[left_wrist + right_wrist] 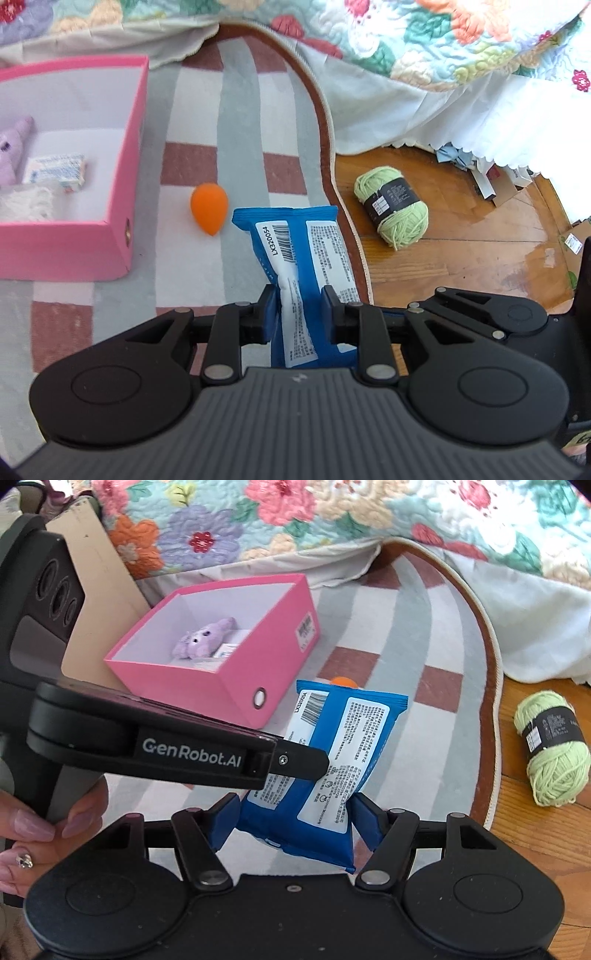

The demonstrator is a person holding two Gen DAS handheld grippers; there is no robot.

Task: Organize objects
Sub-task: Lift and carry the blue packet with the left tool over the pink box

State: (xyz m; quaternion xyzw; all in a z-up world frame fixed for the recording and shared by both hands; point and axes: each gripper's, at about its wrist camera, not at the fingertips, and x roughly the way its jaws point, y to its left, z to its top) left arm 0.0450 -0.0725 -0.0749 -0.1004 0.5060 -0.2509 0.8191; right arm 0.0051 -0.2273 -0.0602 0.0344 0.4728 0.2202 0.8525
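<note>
A blue packet (295,251) with white printed labels hangs above the striped rug, held from two sides. My left gripper (297,306) is shut on its middle. In the right wrist view the left gripper (314,764) reaches in from the left across the packet (332,753). My right gripper (293,821) has its blue pads pressed on the packet's lower end. The pink box (125,147) stands on the rug to the left, with a purple plush toy (205,638), a small white packet (55,171) and something white and fluffy inside. An orange egg-shaped sponge (209,208) lies beside the box.
A ball of green yarn (391,206) lies on the wooden floor right of the rug's brown edge (328,147). A floral quilt (443,37) hangs over the far side. Cardboard and papers (498,184) sit under the bed skirt. A person's hand (33,834) holds the left gripper.
</note>
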